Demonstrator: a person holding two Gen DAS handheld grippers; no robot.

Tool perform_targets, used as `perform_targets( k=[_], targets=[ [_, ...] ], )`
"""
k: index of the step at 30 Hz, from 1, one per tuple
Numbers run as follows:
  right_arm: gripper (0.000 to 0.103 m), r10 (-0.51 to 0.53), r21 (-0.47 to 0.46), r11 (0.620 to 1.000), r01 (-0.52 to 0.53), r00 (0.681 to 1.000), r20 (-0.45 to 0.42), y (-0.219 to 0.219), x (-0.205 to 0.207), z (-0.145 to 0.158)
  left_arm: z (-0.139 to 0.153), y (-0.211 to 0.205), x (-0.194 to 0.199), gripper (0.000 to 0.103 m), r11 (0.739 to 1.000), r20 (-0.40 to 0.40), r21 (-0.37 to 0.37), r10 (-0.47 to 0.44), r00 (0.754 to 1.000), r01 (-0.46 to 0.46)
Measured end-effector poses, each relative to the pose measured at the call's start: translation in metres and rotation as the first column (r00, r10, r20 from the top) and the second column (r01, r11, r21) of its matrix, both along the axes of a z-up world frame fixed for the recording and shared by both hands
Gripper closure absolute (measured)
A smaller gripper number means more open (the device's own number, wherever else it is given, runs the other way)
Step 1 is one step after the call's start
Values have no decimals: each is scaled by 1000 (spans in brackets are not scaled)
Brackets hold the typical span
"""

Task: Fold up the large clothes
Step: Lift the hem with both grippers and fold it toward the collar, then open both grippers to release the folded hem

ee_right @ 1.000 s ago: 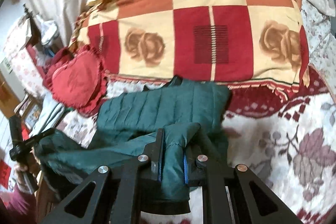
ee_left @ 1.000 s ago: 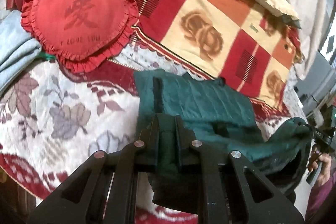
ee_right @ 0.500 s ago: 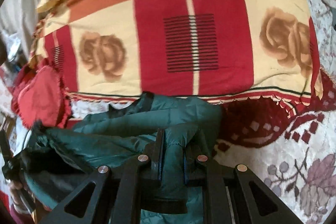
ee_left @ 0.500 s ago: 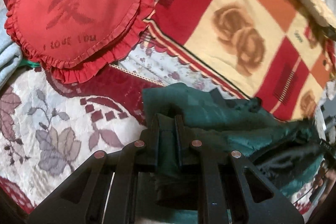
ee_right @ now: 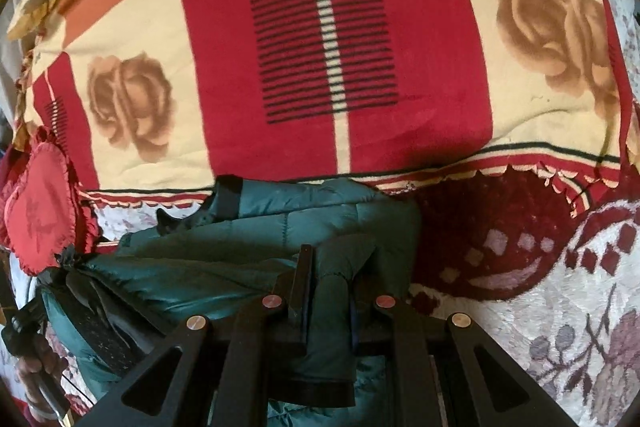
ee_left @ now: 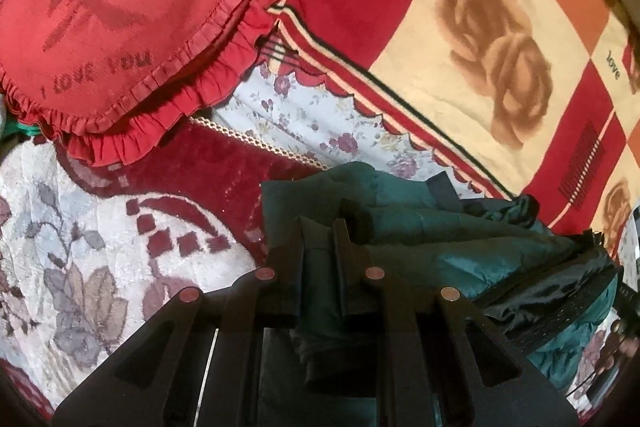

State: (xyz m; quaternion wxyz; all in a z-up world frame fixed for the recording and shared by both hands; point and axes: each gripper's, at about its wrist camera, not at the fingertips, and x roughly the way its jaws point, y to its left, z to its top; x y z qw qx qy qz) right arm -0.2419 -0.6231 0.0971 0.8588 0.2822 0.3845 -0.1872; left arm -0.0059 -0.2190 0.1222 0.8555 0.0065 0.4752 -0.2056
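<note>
Jacket (ee_right: 304, 227) (quilted) between both grippers

Two matte black two-finger grippers, left gripper (ee_left: 320, 227) and right gripper (ee_right: 330, 259), each with flat angular linkage arms pierced by triangular cutouts at 5 and 7 o'clock, four round copper-coloured pivot screws (ee_right: 273, 301) in a shallow arc, thin upright plate fingers (ee_right: 303, 275), blue pad edges on the right.
</note>
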Motion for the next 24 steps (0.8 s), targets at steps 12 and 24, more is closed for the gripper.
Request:
perform_targets(
  k=[12, 24],
  targets=[
    [85, 19, -25, 1000, -19, 1000, -25, 1, 8, 0, -13, -4, -2, 89, 1000, 12, 24, 9, 1000, -9],
    [68, -43, 70, 997, 37, 996, 78, -6, -15, 13, 5, 13, -4, 63, 1000, -9, -20, -7, 1000, 7]
  ],
)
